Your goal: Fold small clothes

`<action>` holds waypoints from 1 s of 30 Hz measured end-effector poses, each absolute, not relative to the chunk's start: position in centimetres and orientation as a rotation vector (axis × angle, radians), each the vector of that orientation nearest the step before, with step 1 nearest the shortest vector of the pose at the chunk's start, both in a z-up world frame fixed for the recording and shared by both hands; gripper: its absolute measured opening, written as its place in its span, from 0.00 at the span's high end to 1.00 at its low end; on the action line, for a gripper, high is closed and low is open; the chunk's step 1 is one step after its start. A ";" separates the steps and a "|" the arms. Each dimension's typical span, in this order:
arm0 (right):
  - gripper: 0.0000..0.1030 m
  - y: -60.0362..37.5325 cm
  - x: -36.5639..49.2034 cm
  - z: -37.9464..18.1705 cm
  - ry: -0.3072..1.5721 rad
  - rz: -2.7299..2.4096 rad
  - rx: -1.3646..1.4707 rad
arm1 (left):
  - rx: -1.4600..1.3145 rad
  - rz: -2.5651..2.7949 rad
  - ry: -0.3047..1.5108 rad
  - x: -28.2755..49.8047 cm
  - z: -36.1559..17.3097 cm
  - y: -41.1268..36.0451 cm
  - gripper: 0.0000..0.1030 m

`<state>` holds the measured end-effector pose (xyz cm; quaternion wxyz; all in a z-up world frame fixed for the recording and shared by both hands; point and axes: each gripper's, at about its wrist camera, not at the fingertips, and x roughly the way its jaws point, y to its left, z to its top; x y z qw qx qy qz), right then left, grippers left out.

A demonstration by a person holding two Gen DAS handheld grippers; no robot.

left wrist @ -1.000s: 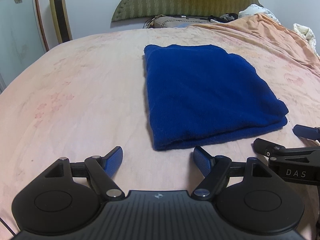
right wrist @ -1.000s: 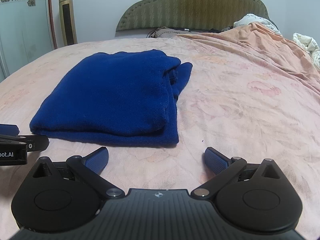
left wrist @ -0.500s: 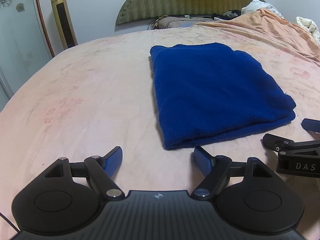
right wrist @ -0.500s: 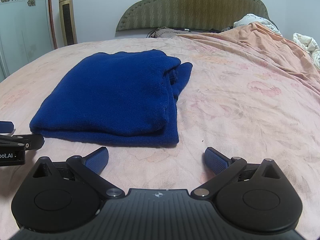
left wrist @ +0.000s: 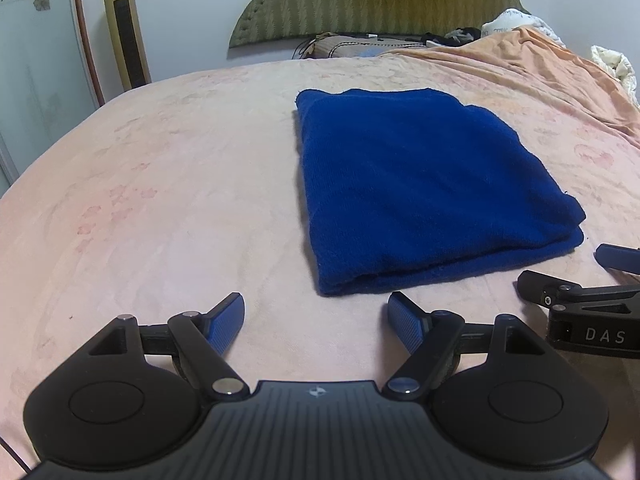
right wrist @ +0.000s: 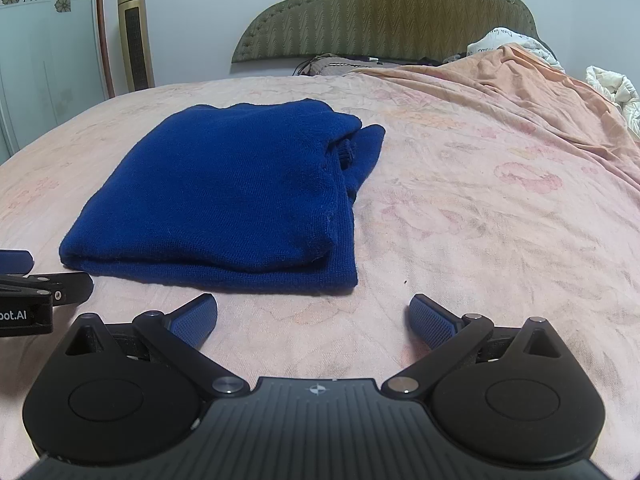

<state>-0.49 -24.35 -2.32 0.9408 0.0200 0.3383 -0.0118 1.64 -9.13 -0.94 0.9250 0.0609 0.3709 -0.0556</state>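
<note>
The left tongs (left wrist: 316, 316) are spread apart and grip nothing, hovering over the pink floral bedsheet (left wrist: 160, 208) just short of the near edge of the folded dark-blue knitted garment (left wrist: 420, 192). The right tongs (right wrist: 314, 318) are likewise released, empty, near the garment's near right corner. The garment lies flat mid-bed, a sleeve end (right wrist: 368, 148) poking out on its right side. Beyond stands an olive padded headboard (right wrist: 384, 12).
</note>
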 end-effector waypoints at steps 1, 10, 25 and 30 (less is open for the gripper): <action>0.00 -24.4 -0.5 -2.3 0.690 -0.024 0.041 | 0.127 -0.117 0.760 1.6 -0.9 -9.2 0.23; 0.00 -24.4 -0.5 -2.3 0.690 -0.024 0.040 | 0.135 -0.115 0.735 0.8 -0.4 -9.3 0.23; 0.00 -24.3 -0.5 -2.3 0.690 -0.024 0.040 | 0.130 -0.147 0.663 -0.4 0.4 -10.1 0.23; 0.00 -24.3 -0.5 -2.3 0.690 -0.024 0.040 | 0.118 -0.142 0.666 -0.4 0.5 -9.8 0.23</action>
